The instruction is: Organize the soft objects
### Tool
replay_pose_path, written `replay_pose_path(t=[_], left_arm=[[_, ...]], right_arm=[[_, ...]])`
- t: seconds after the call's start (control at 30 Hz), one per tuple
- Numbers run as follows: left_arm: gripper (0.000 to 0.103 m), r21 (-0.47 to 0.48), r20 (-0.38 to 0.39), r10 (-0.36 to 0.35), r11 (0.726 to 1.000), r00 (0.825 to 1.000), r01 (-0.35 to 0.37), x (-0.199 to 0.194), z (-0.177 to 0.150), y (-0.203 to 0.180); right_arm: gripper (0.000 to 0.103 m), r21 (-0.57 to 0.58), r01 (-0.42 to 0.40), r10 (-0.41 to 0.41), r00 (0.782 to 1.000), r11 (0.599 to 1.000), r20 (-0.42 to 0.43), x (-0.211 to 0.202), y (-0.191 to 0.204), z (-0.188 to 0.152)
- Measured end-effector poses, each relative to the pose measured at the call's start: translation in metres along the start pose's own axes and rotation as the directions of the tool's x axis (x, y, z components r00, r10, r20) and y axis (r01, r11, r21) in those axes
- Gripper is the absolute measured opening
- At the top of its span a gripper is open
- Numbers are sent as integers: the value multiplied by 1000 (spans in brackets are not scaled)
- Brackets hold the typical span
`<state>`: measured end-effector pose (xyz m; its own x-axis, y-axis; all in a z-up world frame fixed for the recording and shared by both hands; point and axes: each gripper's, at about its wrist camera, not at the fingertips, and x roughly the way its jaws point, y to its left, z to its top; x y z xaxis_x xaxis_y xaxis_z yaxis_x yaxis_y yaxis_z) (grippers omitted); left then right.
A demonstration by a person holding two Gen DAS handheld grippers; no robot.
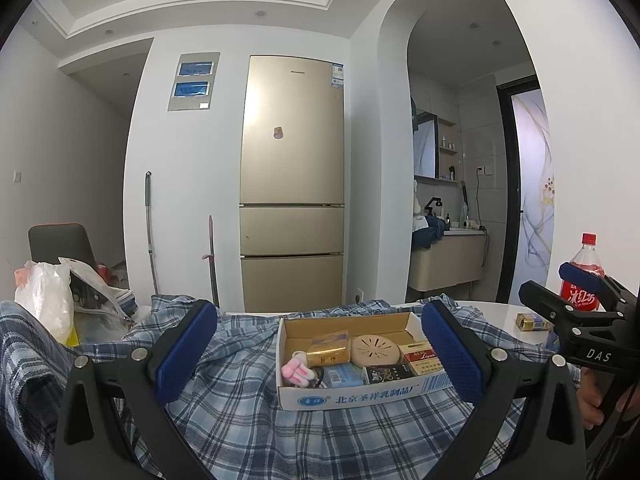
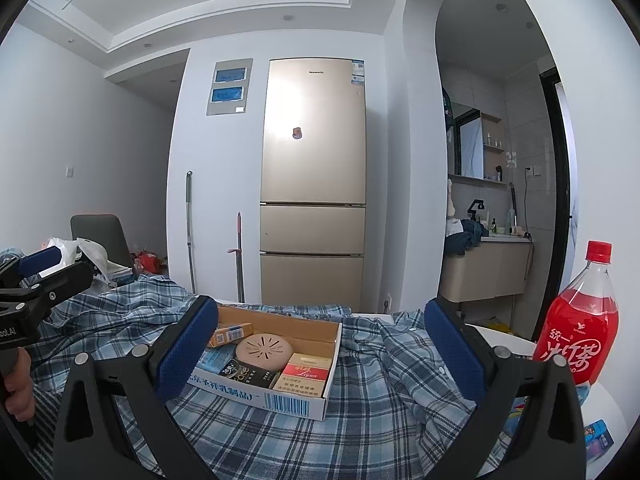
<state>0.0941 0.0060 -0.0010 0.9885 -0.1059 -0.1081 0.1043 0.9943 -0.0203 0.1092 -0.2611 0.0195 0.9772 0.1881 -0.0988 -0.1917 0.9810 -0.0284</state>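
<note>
I hold both grippers, left gripper (image 1: 320, 354) and right gripper (image 2: 320, 350), spread wide and empty above the rumpled plaid shirt (image 1: 248, 412) covering the table; a cardboard box (image 1: 432, 384) of small packets sits on the shirt between the fingers; red iced-tea bottle (image 2: 576, 332) stands right; plastic bags (image 1: 44, 300) left; fridge (image 1: 292, 184) behind.
</note>
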Motion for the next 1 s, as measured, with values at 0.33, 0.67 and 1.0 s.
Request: replay_pose_path(t=[0.33, 0.67, 1.0], left_arm=[[103, 2, 1, 2, 1000, 1000, -2, 0, 0, -1], [103, 2, 1, 1, 1000, 1000, -1, 0, 0, -1], [103, 1, 0, 1, 1000, 1000, -1, 0, 0, -1]], right_arm=[[103, 2, 2, -2, 1000, 1000, -2, 0, 0, 0], [103, 7, 9, -9, 1000, 1000, -7, 1, 2, -1], [103, 7, 9, -9, 1000, 1000, -8, 1, 3, -1]])
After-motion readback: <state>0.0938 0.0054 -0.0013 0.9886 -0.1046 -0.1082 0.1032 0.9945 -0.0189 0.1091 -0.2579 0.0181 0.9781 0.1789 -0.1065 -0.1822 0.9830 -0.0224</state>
